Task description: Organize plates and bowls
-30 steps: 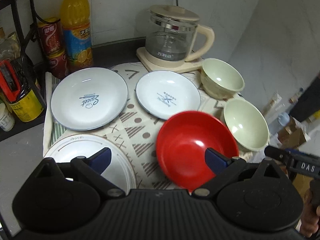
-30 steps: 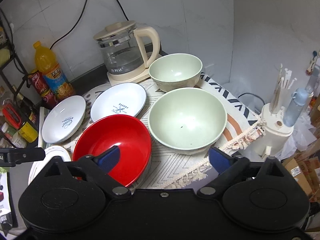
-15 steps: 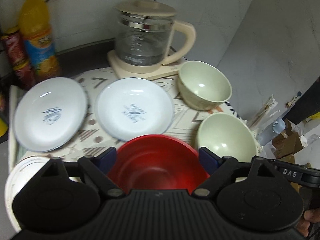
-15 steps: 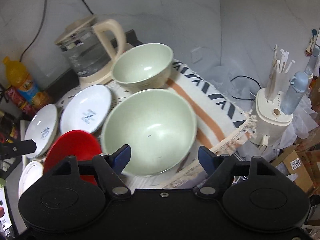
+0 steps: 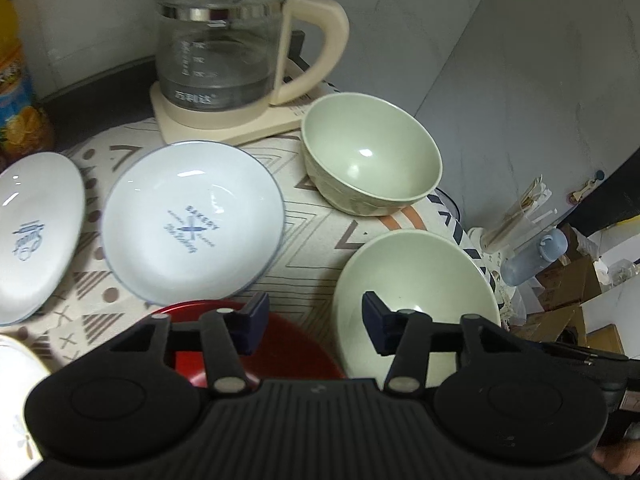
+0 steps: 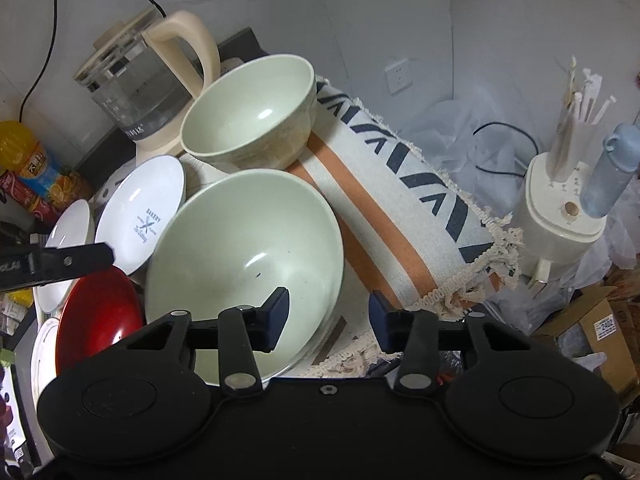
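Above the patterned cloth (image 5: pixel 312 240), both grippers' jaws have been closing, nothing gripped: left gripper (image 5: pixel 312 326) straddles the red bowl (image 5: pixel 292 344) rim, right gripper (image 6: pixel 326 320) straddles the large green bowl (image 6: pixel 240 240) rim.

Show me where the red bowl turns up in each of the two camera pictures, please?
Left wrist view: the red bowl sits at bottom centre, partly hidden behind the hand-held gripper, just below the Bakery plate.
Right wrist view: the red bowl lies at the lower left, left of the big green bowl.
Shared landmark: the glass kettle, at top in the left view, at upper left in the right view.
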`<move>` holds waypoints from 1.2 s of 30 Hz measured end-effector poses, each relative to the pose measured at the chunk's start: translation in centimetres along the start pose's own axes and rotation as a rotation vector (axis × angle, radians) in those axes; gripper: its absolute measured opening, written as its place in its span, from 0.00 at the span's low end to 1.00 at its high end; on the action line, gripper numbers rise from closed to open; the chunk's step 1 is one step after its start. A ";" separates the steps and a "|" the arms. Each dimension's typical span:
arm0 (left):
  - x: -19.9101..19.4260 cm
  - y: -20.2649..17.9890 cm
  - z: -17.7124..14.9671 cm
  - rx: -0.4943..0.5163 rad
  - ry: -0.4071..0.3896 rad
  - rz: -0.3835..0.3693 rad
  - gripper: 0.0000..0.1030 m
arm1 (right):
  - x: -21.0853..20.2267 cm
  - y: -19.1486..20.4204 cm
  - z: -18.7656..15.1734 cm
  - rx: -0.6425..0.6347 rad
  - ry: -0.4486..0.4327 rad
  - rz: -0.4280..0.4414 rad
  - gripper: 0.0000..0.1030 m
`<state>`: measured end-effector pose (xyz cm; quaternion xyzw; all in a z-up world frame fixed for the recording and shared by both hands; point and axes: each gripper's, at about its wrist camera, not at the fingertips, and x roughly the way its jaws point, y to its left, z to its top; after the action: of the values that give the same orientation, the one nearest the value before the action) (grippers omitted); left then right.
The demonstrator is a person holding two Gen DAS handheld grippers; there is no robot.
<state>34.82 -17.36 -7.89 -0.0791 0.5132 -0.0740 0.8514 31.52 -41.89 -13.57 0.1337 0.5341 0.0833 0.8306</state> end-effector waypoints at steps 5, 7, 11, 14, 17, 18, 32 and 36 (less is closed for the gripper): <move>1.9 -0.9 0.4 0.005 0.030 -0.004 0.41 | 1.2 -0.6 0.2 0.002 0.044 0.024 0.40; 2.8 -1.3 0.6 0.014 0.043 -0.002 0.36 | 1.5 -0.7 0.3 -0.003 0.060 0.032 0.40; 4.7 -1.5 0.7 0.004 0.100 0.018 0.24 | 2.4 -0.7 0.2 -0.017 0.100 0.042 0.40; 5.6 -1.8 0.6 0.014 0.124 0.026 0.18 | 3.0 -0.7 -0.1 -0.014 0.125 0.047 0.40; 6.2 -2.0 0.5 0.006 0.140 0.029 0.15 | 3.4 -0.5 -0.1 -0.012 0.138 0.074 0.30; 6.2 -2.0 0.5 0.004 0.139 0.029 0.14 | 3.5 -0.5 -0.1 -0.012 0.142 0.083 0.23; 2.1 -1.6 1.6 -0.064 0.050 0.002 0.15 | 1.1 0.4 1.8 -0.025 0.079 0.091 0.21; 0.6 -0.8 1.9 -0.106 0.022 0.001 0.15 | -0.2 1.6 3.2 -0.069 0.027 0.101 0.21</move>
<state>36.69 -18.14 -7.37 -0.1231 0.5257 -0.0473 0.8404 34.32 -40.89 -11.65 0.1307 0.5347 0.1453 0.8221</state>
